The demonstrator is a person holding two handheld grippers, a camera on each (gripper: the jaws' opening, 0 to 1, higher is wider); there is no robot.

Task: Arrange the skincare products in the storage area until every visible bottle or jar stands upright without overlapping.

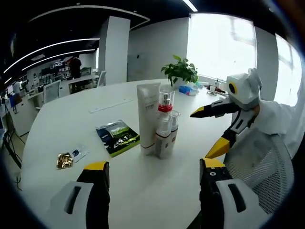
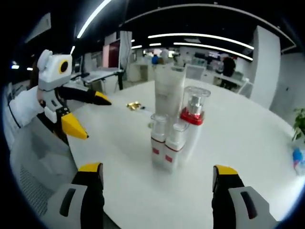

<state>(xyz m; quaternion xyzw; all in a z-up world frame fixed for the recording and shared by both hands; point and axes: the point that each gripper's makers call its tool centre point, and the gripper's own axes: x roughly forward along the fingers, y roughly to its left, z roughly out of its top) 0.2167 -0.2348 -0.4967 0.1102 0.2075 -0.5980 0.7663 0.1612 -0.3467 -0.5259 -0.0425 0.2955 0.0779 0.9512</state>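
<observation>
The room is a large open office with long ceiling lights, desks and chairs in the back, and a bright window. I work at a big white table [image 1: 57, 124]. Near its far edge, in front of the window, a green potted plant [image 1: 180, 71] stands.

The skincare products stand together in one tight group near the middle of the table, all upright. The tall white tube [image 1: 148, 114] is the highest. Just beside it stands a clear bottle with a red collar [image 1: 165, 106], and in front of these are two small white pump bottles [image 1: 166, 138], touching each other. In the right gripper view I see the same group from the other side: the tube [image 2: 168, 93] behind, the red-collar bottle [image 2: 193, 112] beside it, the two small bottles [image 2: 164, 145] in front, each with a small red label.

On the table to the side of the group lies a flat dark sachet with green print [image 1: 117, 137], and further off a small gold-coloured packet [image 1: 64, 160].

My left gripper [image 1: 155, 174] is above the table before the products, its jaws wide apart and holding nothing. My right gripper [image 2: 157, 174] is the same, spread wide and empty. Each claw shows in the other's view, with its yellow tips apart.
</observation>
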